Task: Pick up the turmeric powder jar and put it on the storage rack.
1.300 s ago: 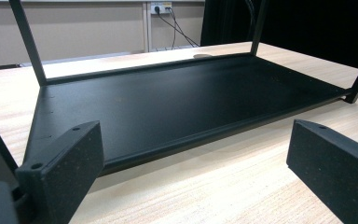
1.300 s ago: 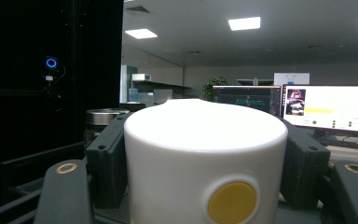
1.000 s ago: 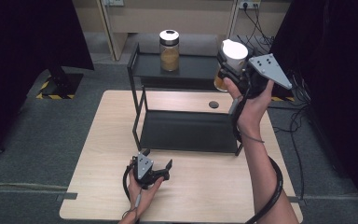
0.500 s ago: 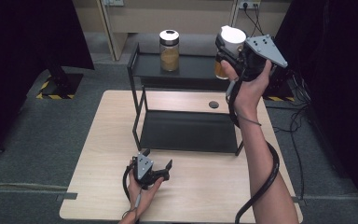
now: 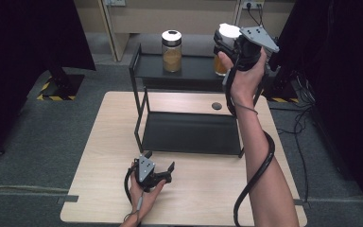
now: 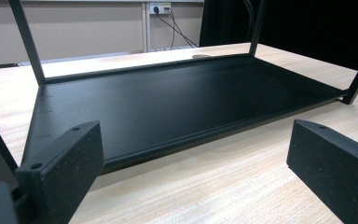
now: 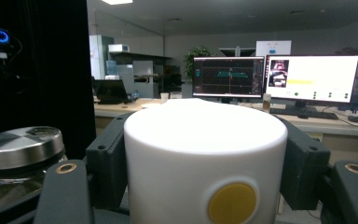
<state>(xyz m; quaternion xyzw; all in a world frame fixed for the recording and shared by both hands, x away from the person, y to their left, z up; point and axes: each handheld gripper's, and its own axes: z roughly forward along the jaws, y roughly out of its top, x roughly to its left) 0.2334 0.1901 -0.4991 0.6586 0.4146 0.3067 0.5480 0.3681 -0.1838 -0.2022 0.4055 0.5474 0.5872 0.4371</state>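
Right tongs (image 5: pixel 223 45) clenched on white-lidded jar (image 5: pixel 228 33), held upright above the right end of the rack's top shelf (image 5: pixel 191 70). Shelf lies straight below; second jar (image 5: pixel 171 50) stands further left. Right arm stretched forward, wrist raised. Left tongs (image 5: pixel 160 163) released, resting low on tabletop (image 5: pixel 208 189), well apart.

White-lidded jar (image 5: pixel 226 47), amber contents, yellow dot on white lid (image 7: pixel 232 202). Silver-lidded glass jar (image 5: pixel 172 51), tan contents. Black metal two-tier rack (image 5: pixel 189 132). Light wood-grain table (image 5: pixel 104 156). Black grippers, right (image 5: pixel 227 45), left (image 5: pixel 158 163), grey plates. Grey carpet floor (image 5: pixel 42 137).
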